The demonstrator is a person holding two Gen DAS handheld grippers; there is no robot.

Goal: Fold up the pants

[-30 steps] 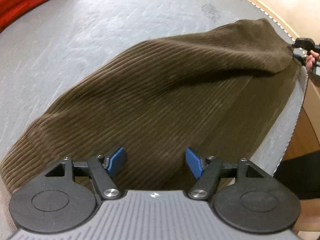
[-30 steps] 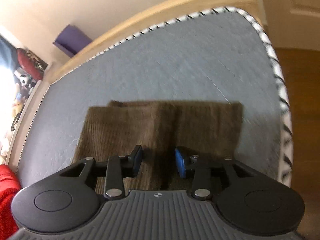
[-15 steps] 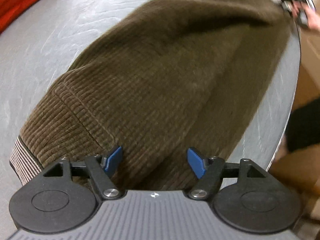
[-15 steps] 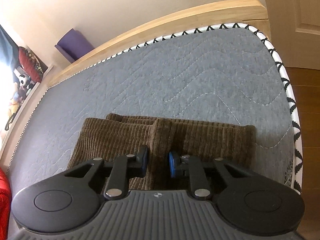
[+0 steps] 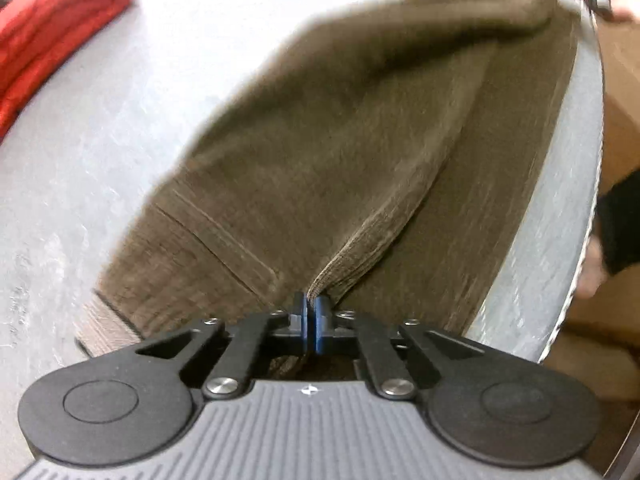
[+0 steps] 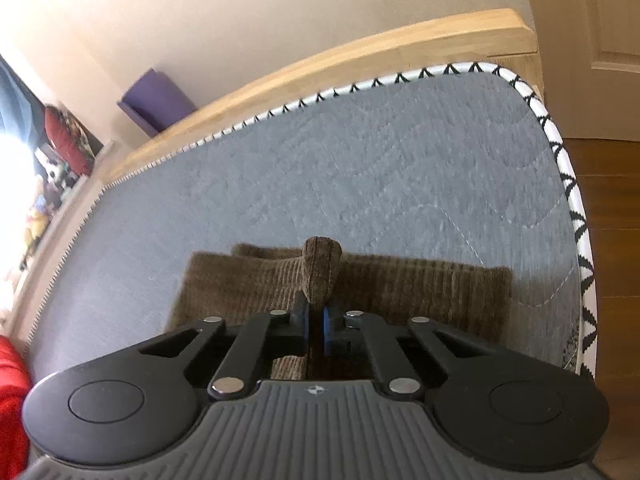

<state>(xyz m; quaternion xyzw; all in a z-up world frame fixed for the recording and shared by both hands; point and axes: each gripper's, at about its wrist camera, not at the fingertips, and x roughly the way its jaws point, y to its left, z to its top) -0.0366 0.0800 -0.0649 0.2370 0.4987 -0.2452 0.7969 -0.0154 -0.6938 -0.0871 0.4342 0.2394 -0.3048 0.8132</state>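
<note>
The brown corduroy pants [image 5: 360, 152] are spread lengthwise on the grey quilted mattress [image 6: 400, 168] of a bed, near its patterned edge, stretching away from the left claw [image 5: 309, 322], which is pressed together on a raised ridge of cloth at the near end, beside the striped waistband lining. At the other end, the right claw [image 6: 316, 320] is seen pinching a bunched-up tuft of the same pants, the tuft standing up just beyond its tips. A red garment [image 5: 52, 28] is seen lying well apart on the mattress
</note>
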